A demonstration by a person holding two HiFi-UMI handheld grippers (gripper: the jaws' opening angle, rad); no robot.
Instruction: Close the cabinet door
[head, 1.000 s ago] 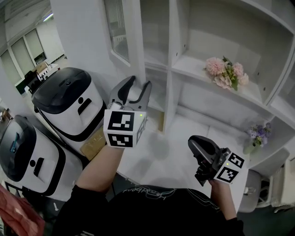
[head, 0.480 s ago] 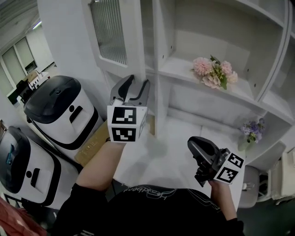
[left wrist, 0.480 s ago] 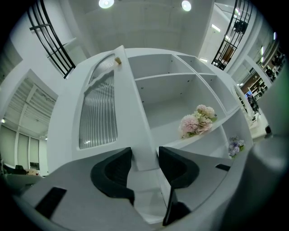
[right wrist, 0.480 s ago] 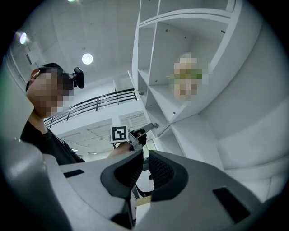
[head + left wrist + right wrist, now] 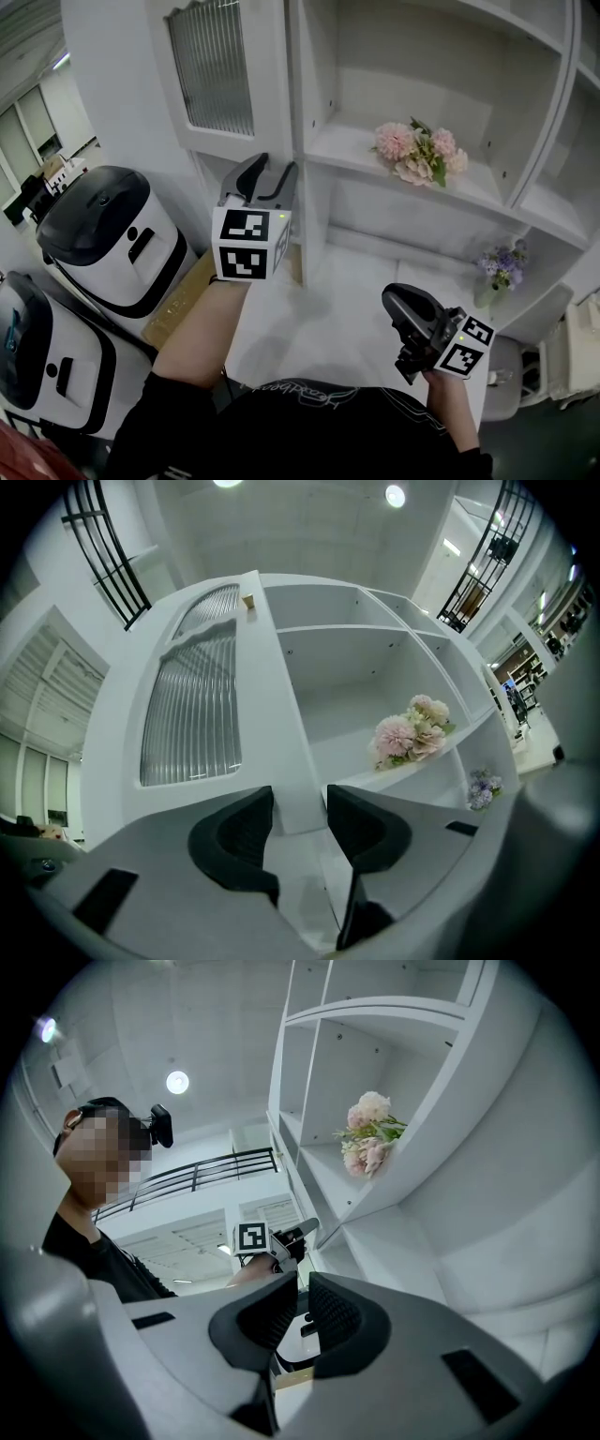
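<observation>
The cabinet door [image 5: 211, 75], white with a ribbed glass pane, stands swung out at the upper left of the shelving. My left gripper [image 5: 274, 167] points up just under its lower corner, beside the cabinet's upright. In the left gripper view the door [image 5: 192, 714] fills the left, and its edge lines up with the gap of the left gripper [image 5: 300, 803]. The jaws are closing, and the pads do not press on anything. My right gripper [image 5: 392, 294] hovers low over the counter, jaws together and empty. In the right gripper view the right gripper [image 5: 303, 1283] faces the left gripper [image 5: 281, 1238].
Pink flowers [image 5: 412, 155] lie on the middle shelf and a small vase of purple flowers [image 5: 497, 272] stands lower right. A white counter [image 5: 319, 319] runs under the shelves. Two white machines with black lids [image 5: 103, 225] and a cardboard box [image 5: 178, 300] sit at left.
The left gripper has shifted up toward the door's lower corner and its jaws have narrowed a little. More of the door's glass face shows. The right gripper has barely shifted.
</observation>
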